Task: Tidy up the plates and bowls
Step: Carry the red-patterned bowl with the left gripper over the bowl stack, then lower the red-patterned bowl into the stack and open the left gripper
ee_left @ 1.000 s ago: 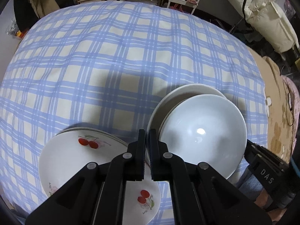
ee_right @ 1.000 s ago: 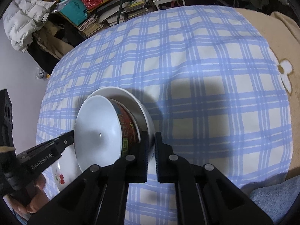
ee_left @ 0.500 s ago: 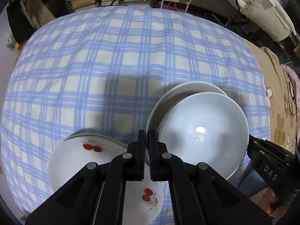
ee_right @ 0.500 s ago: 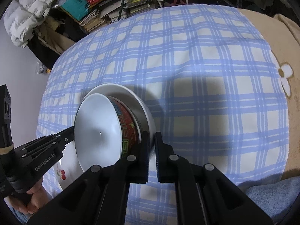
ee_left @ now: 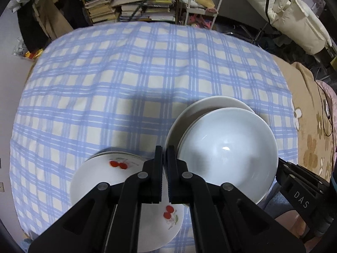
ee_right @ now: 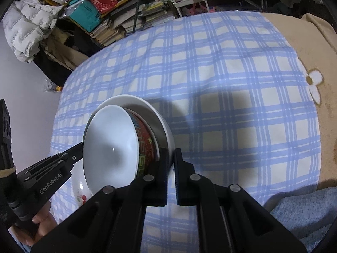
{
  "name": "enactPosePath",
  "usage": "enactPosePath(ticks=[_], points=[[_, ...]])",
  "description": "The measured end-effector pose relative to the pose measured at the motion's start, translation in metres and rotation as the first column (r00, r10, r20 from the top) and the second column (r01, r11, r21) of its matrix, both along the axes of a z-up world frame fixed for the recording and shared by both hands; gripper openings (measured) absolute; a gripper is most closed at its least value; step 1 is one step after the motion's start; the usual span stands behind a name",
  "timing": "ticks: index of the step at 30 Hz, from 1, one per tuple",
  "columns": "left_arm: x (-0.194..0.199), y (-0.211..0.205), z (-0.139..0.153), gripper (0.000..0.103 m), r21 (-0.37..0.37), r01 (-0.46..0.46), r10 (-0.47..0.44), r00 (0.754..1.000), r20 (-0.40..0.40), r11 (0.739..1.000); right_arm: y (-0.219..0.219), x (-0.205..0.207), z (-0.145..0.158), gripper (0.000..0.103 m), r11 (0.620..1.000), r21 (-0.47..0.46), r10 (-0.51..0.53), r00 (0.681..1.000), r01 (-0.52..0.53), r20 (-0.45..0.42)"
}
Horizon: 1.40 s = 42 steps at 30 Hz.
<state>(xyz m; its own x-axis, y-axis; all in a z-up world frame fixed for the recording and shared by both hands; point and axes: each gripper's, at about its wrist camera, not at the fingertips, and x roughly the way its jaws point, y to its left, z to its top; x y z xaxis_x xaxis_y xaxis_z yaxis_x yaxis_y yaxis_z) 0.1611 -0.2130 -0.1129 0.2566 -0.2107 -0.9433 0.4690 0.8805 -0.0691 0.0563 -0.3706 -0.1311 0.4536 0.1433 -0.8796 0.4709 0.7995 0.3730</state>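
Observation:
A white bowl (ee_left: pixel 227 154) with a red, green and blue patterned outside (ee_right: pixel 145 147) sits on a white plate (ee_left: pixel 210 103). My left gripper (ee_left: pixel 165 154) is shut on the plate's left rim. My right gripper (ee_right: pixel 171 156) is shut on the plate's (ee_right: pixel 134 101) opposite rim. Plate and bowl hang tilted above the blue checked cloth (ee_left: pixel 105 84). In the right wrist view the left gripper (ee_right: pixel 81 147) reaches in behind the bowl's edge. A stack of white plates with cherry prints (ee_left: pixel 122 179) lies on the cloth under the left gripper, partly hidden by its fingers.
A beige flowered blanket (ee_right: pixel 294 42) borders the cloth on the right. Shelves with stacked books (ee_left: pixel 134 6) and a white rack (ee_left: pixel 202 2) stand past the far edge. White padded jackets (ee_right: pixel 27 33) hang at the sides. A hand (ee_right: pixel 40 221) holds the left gripper.
Both grippers have risen together with the plate and bowl between them. The cloth and the cherry plates look farther below, and more of the shelves shows.

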Motion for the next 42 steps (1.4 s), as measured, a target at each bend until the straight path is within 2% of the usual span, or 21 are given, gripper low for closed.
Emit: enactPosePath(ticks=[7, 14, 21, 26, 30, 33, 38, 42], points=[[-0.009, 0.039, 0.023, 0.001, -0.012, -0.046, 0.046, 0.998, 0.041, 0.999, 0.037, -0.002, 0.024, 0.01, 0.998, -0.032, 0.051, 0.998, -0.05, 0.039], [-0.021, 0.084, 0.034, 0.001, 0.02, -0.115, 0.113, 0.991, 0.077, 0.993, 0.077, -0.003, 0.029, 0.01, 0.994, -0.007, 0.113, 0.991, -0.113, 0.07], [-0.03, 0.125, 0.009, 0.001, 0.071, -0.198, 0.195, 0.98, 0.044, 0.978, 0.121, 0.002, 0.012, 0.01, 0.98, -0.016, 0.199, 0.979, -0.199, 0.031], [-0.032, 0.14, -0.009, 0.002, 0.094, -0.225, 0.225, 0.974, 0.018, 0.97, 0.132, 0.003, -0.008, 0.01, 0.974, 0.011, 0.226, 0.974, -0.226, -0.003], [-0.032, 0.145, -0.024, 0.002, 0.114, -0.246, 0.247, 0.969, 0.004, 0.963, 0.138, 0.005, -0.017, 0.009, 0.972, -0.006, 0.235, 0.972, -0.235, -0.024], [-0.036, 0.146, -0.027, 0.002, 0.11, -0.253, 0.251, 0.967, 0.028, 0.961, 0.142, 0.008, -0.014, 0.009, 0.971, -0.044, 0.234, 0.972, -0.235, -0.016], [-0.039, 0.152, -0.027, 0.003, 0.078, -0.256, 0.254, 0.967, 0.034, 0.963, 0.142, 0.009, -0.014, 0.009, 0.967, -0.059, 0.247, 0.969, -0.247, -0.006], [-0.044, 0.153, -0.026, 0.006, 0.089, -0.26, 0.256, 0.965, 0.052, 0.962, 0.144, 0.009, -0.014, 0.009, 0.962, -0.049, 0.267, 0.964, -0.267, -0.004]])
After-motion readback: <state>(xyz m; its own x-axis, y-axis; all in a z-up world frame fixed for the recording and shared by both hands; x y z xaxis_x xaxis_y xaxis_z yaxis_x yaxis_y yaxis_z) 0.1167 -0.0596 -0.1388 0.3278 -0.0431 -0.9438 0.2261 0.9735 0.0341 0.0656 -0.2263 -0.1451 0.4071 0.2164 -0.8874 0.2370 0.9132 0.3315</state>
